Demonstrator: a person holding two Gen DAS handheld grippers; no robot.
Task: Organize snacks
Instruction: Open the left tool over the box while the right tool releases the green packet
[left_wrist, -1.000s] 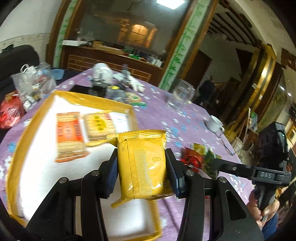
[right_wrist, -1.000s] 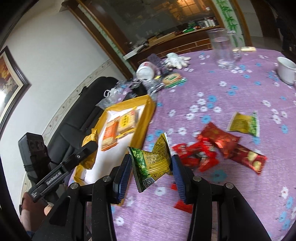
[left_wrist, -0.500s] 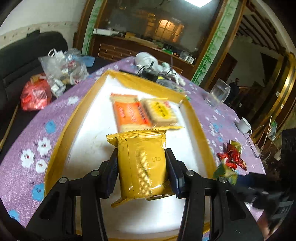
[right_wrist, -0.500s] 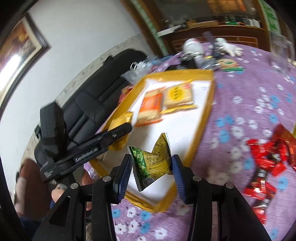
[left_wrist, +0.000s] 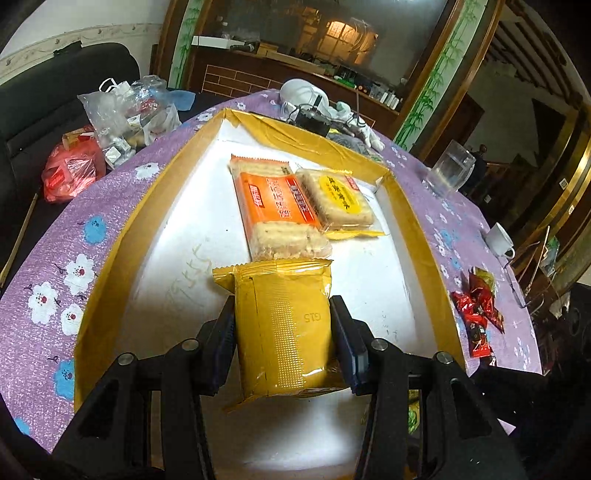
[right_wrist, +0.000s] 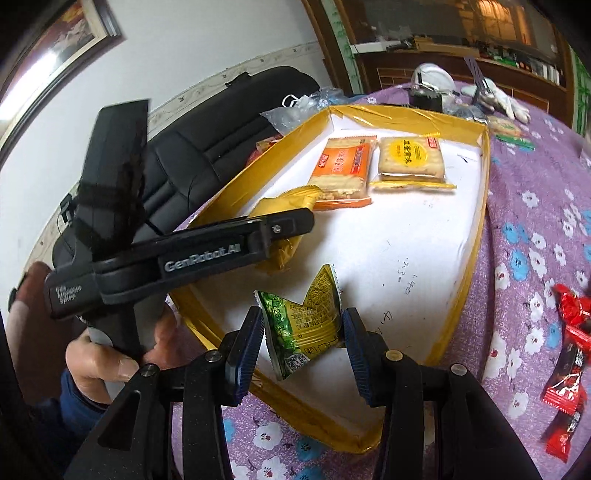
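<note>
My left gripper (left_wrist: 282, 334) is shut on a yellow snack pack (left_wrist: 284, 325) and holds it over the near part of a shallow white tray with yellow rim (left_wrist: 110, 254). In the tray lie an orange cracker pack (left_wrist: 277, 206) and a yellow-label cracker pack (left_wrist: 338, 199). My right gripper (right_wrist: 304, 332) is shut on a green-yellow snack packet (right_wrist: 306, 325) above the tray's near corner (right_wrist: 458, 295). In the right wrist view the left gripper (right_wrist: 207, 251) and its yellow pack (right_wrist: 284, 206) hang over the tray's left side.
Red candy wrappers lie on the purple flowered tablecloth right of the tray (left_wrist: 478, 314) (right_wrist: 569, 354). Plastic bags (left_wrist: 125, 110), a red bag (left_wrist: 70, 166), a glass (left_wrist: 450, 170), a white cup (left_wrist: 500, 242) and clutter (left_wrist: 314, 107) stand around the tray. A black chair (right_wrist: 207, 147) is at the left.
Both grippers have moved further over the tray with their packs still held. The left one came closer to the two cracker packs; the right one now hangs above the tray's near corner.
</note>
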